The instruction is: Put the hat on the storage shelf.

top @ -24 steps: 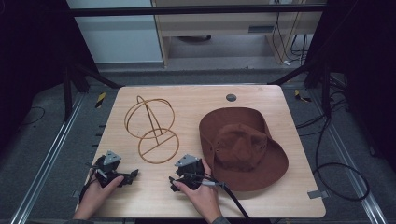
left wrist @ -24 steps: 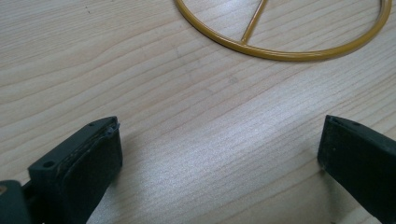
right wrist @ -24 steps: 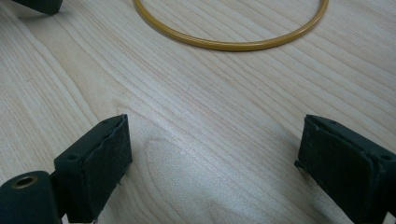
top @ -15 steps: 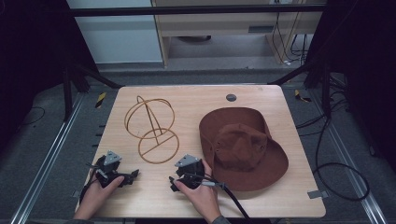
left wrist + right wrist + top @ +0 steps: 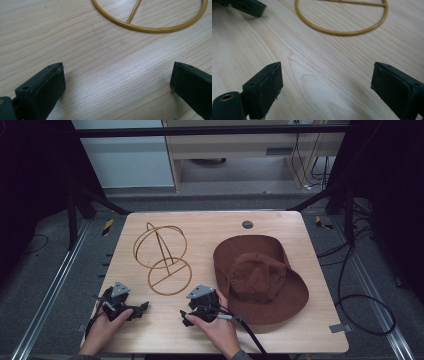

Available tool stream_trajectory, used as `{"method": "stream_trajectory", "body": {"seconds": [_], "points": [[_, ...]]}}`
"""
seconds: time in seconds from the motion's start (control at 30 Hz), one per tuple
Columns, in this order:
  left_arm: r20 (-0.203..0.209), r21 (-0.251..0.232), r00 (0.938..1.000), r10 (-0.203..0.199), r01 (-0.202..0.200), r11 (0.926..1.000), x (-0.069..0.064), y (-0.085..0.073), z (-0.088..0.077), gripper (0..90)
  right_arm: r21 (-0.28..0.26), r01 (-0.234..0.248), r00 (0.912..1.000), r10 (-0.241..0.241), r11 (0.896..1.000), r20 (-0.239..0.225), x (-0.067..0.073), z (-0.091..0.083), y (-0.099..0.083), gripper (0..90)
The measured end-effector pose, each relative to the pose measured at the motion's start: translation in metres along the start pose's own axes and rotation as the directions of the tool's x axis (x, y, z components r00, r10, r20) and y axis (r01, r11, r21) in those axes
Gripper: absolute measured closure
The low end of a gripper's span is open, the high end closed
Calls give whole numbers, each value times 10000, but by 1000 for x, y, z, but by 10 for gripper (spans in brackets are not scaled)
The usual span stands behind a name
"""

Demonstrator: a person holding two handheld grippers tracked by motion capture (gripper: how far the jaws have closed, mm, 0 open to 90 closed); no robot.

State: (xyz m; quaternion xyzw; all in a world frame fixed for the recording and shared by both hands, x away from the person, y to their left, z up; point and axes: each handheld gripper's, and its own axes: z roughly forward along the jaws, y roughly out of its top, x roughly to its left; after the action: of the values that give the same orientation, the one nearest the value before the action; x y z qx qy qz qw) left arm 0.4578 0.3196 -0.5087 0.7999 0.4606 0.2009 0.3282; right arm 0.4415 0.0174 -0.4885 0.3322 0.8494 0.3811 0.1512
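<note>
Hat (image 5: 260, 279) lies crown-up beside upright wire stand (image 5: 162, 257); both claws (image 5: 117, 82) (image 5: 327, 87) gape empty.

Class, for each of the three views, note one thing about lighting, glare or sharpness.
High view: table evenly lit, surroundings dark. Left gripper view: pale glare on the wood between open jaws; yellow ring slightly soft. Right gripper view: near jaws blurred, soft shadows.

Table (image 5: 105, 82) between the jaws: pale matt wood grain; wire stand (image 5: 150, 27) beyond them: glossy golden metal; hat (image 5: 260, 277): brown matt cloth.
</note>
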Motion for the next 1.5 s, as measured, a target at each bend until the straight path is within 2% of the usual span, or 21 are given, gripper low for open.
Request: {"method": "stream_trajectory", "body": {"seconds": [0.1,0.17,0.27,0.3,0.5,0.57,0.67,0.8,0.87,0.9,0.93,1.0,1.03,1.07,1.17,1.23,1.27,1.3,1.43,1.47,1.5], "points": [[-6,6,10000,19,-19,10000,0,0,0,0,74,364,9993,-363,9993,-115,5,-11,5,92],[0,9,10000,26,-26,10000,0,0,0,0,-72,291,9986,-294,9996,-445,7,-18,6,87],[5,12,10000,35,-35,10000,0,0,0,0,-163,367,9979,-375,9992,-531,8,-26,7,93],[14,14,10000,52,-52,10000,0,0,0,0,-220,456,9968,-469,9987,-647,8,-34,9,99],[18,14,10000,47,-47,10000,-1,0,0,0,-93,795,9966,-797,9968,-215,-2,-58,14,165],[25,14,10000,44,-45,10000,-1,0,0,0,-4,892,9958,-892,9960,-215,-4,-62,14,167],[24,10,10000,35,-35,10000,-1,0,0,0,125,1156,9933,-1155,9932,-84,-18,-81,18,176],[20,-15,10000,8,-8,10000,-2,0,0,0,92,1413,9891,-1415,9899,406,-37,-105,22,176],[20,-17,10000,7,-7,10000,-2,0,0,0,80,1307,9902,-1309,9914,478,-48,-115,23,176],[20,-17,10000,7,-7,10000,-2,0,0,0,80,1307,9902,-1309,9914,478,-48,-115,23,176],[17,-18,10000,4,-4,10000,-2,0,0,0,314,1226,9904,-1243,9920,608,-59,-124,23,176],[16,-17,10000,5,-5,10000,-2,0,0,0,500,1225,9898,-1257,9912,673,-69,-131,23,173],[16,-17,10000,5,-5,10000,-2,0,0,0,500,1225,9898,-1257,9912,673,-69,-131,23,173],[17,-20,10000,-2,2,10000,-2,0,0,0,617,1203,9908,-1237,9908,550,-78,-138,21,173],[22,-19,10000,0,0,10000,-2,0,0,0,692,1173,9910,-1213,9907,567,-86,-145,19,173],[27,-22,10000,11,-11,10000,-2,0,0,0,750,1032,9923,-1079,9918,611,-99,-157,13,170],[27,-22,10000,11,-11,10000,-2,0,0,0,750,1032,9923,-1079,9918,611,-99,-157,13,170],[37,-15,10000,18,-17,10000,-2,0,0,0,770,866,9933,-920,9933,693,-108,-164,9,168],[40,-15,10000,23,-23,10000,-2,0,0,0,763,310,9964,-368,9966,766,-129,-176,2,134],[40,-15,10000,23,-23,10000,-2,0,0,0,763,310,9964,-368,9966,766,-129,-176,2,134],[41,-15,10000,24,-24,10000,-2,0,0,0,859,21,9967,-90,9963,802,-139,-180,0,118]]}}
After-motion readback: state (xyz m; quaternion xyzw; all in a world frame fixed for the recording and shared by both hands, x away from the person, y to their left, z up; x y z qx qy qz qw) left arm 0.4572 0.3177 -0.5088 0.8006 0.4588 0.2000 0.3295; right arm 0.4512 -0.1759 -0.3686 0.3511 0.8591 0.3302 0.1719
